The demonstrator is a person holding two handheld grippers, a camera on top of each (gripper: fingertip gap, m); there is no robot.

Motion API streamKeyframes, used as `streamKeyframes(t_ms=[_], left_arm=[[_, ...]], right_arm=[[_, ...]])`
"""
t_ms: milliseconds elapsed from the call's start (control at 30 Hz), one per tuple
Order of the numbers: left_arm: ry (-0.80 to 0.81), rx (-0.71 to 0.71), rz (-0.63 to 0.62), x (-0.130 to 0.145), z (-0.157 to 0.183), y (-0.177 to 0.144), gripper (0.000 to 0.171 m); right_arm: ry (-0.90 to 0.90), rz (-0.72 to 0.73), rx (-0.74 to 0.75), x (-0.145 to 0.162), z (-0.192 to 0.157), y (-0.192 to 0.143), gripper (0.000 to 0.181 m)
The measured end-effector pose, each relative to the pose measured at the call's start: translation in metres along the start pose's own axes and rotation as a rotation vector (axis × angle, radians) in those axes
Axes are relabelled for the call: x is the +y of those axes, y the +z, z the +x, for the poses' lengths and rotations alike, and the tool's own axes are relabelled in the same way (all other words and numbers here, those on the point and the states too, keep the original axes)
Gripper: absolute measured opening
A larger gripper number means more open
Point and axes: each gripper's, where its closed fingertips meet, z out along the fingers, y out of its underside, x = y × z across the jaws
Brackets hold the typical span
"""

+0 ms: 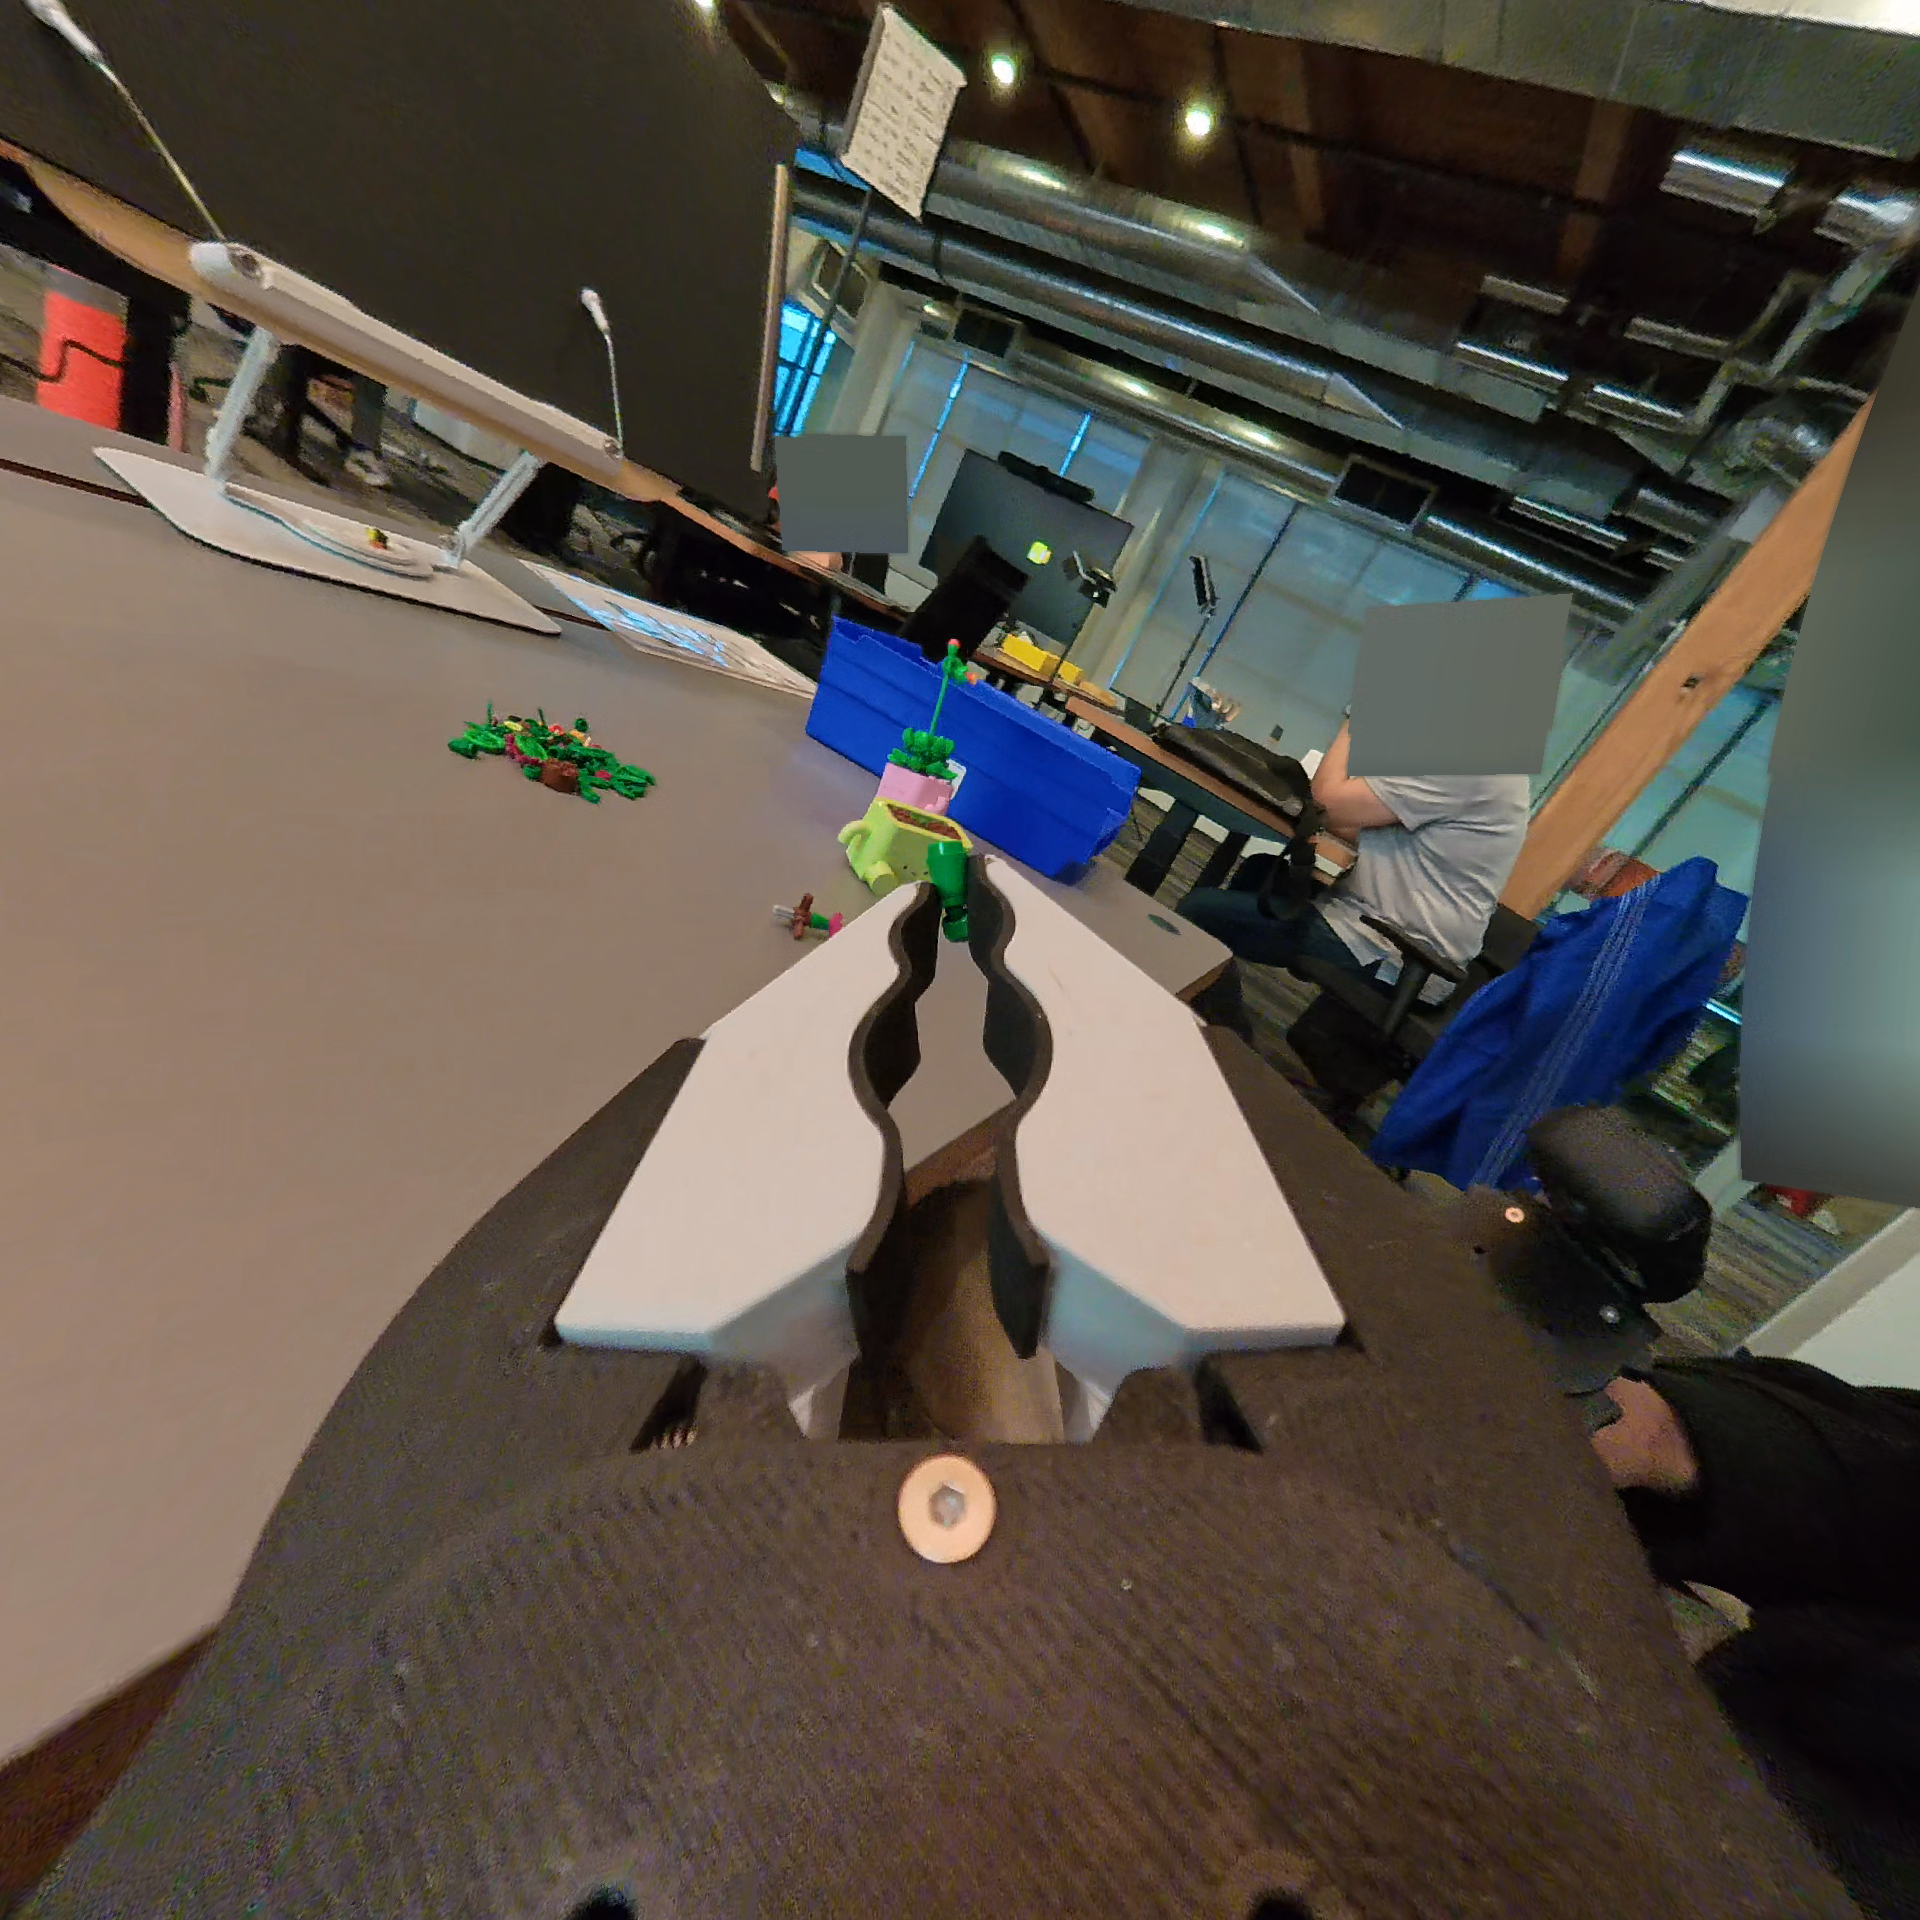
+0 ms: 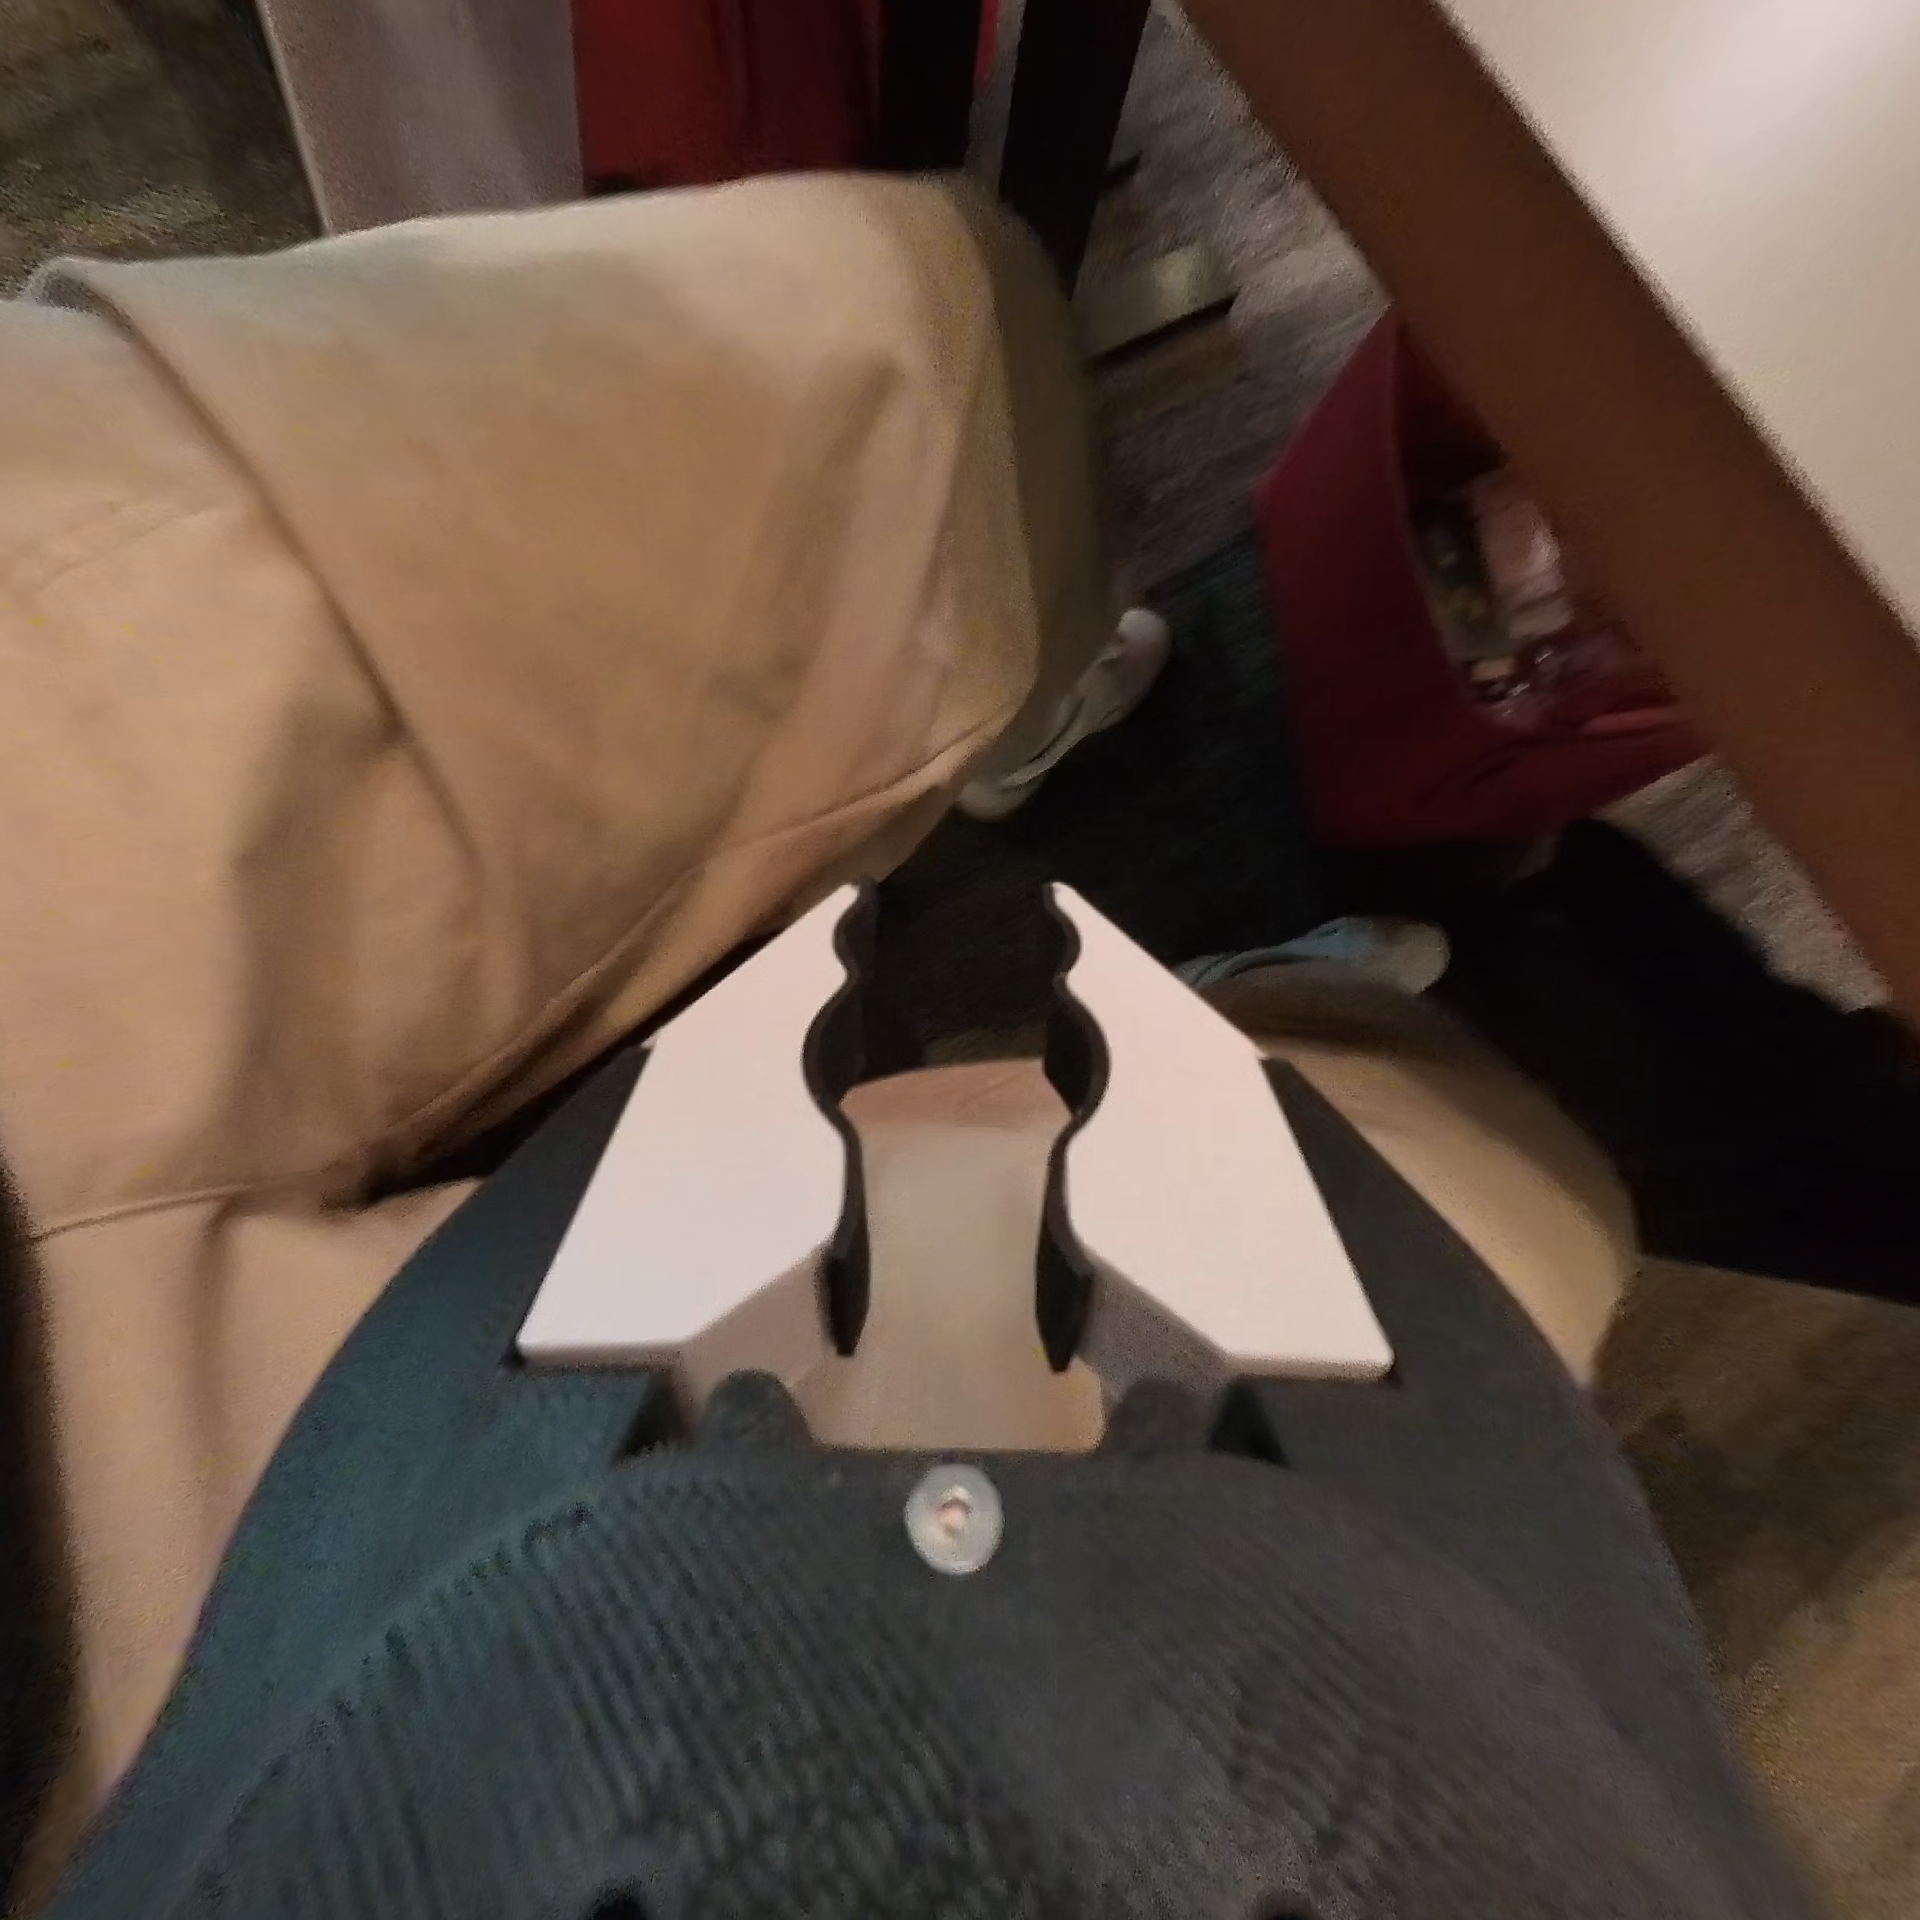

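My left gripper point(image 1: 952, 902) is shut on a small green toy-brick plant piece point(image 1: 948, 871), pinched at the fingertips a little above the grey table point(image 1: 260, 935). Just beyond the tips stands a lime-green toy pot point(image 1: 896, 844) with a brown top. Behind it is a pink pot point(image 1: 916, 792) with a green plant and a tall stem with red buds point(image 1: 948, 675). My right gripper point(image 2: 956, 906) is open and empty. It is below the table edge point(image 2: 1558, 468), pointing down beside a beige trouser leg point(image 2: 468, 623).
A pile of green plant pieces point(image 1: 551, 753) lies mid-table and a small loose piece point(image 1: 805, 916) lies near the pots. A blue bin point(image 1: 997, 769) stands behind them, a white stand point(image 1: 343, 520) with a black board far left. A seated person point(image 1: 1423, 842) is at right. Shoes point(image 2: 1361, 951) are on the floor. My hands' fingertips stand some 25 cm from each other.
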Motion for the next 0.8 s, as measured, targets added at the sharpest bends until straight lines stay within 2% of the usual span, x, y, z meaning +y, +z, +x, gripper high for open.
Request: streamKeyframes(t_ms=[167, 300, 433, 567, 633, 700, 800], left_arm=[[-0.009, -0.075, 0.054, 0.001, 0.009, -0.041, 0.003], [-0.058, -0.143, 0.103, 0.007, 0.013, -0.08, 0.003], [-0.109, -0.193, 0.145, 0.009, 0.02, -0.117, 0.003], [-0.081, -0.288, 0.177, 0.007, 0.02, -0.165, 0.002], [-0.082, -0.343, 0.213, 0.002, 0.016, -0.193, 0.002], [-0.095, -0.409, 0.237, 0.002, 0.009, -0.224, 0.003], [-0.152, -0.515, 0.295, 0.001, -0.003, -0.278, 0.002]], right_arm=[[-0.212, 0.151, 0.157, -0.025, -0.003, -0.002, 0.04], [-0.366, 0.177, 0.338, -0.022, -0.002, 0.008, 0.058], [-0.298, 0.168, 0.276, -0.009, -0.024, 0.026, 0.064], [-0.224, 0.185, 0.212, -0.018, -0.038, 0.042, 0.071], [-0.256, 0.212, 0.193, -0.036, -0.045, 0.062, 0.078], [-0.345, 0.272, 0.184, -0.062, -0.053, 0.097, 0.081], [-0.44, 0.276, 0.109, -0.091, -0.063, 0.191, 0.076]])
